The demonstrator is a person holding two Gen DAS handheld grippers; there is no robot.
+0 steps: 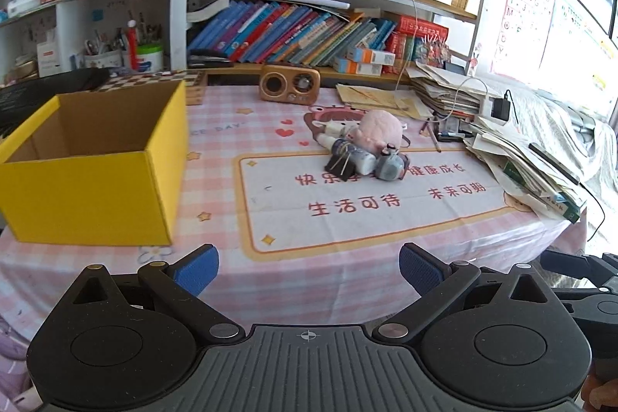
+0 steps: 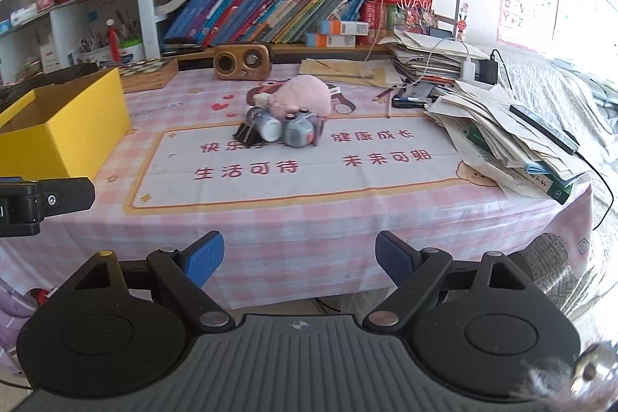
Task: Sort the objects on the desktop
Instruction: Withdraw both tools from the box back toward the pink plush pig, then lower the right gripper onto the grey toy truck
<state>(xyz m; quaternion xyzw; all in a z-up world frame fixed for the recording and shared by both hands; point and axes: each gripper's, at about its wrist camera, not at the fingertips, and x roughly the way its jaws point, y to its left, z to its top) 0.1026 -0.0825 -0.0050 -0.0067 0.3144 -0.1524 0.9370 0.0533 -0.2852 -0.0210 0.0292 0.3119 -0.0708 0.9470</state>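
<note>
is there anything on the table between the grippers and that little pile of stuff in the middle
Nothing visible. Both the left gripper and right gripper are open, with only bare tablecloth between them and the pile. The yellow box sits off to the left, outside either path.

Left claw (image 1: 307, 271) and right claw (image 2: 299, 259) gape (empty).
</note>
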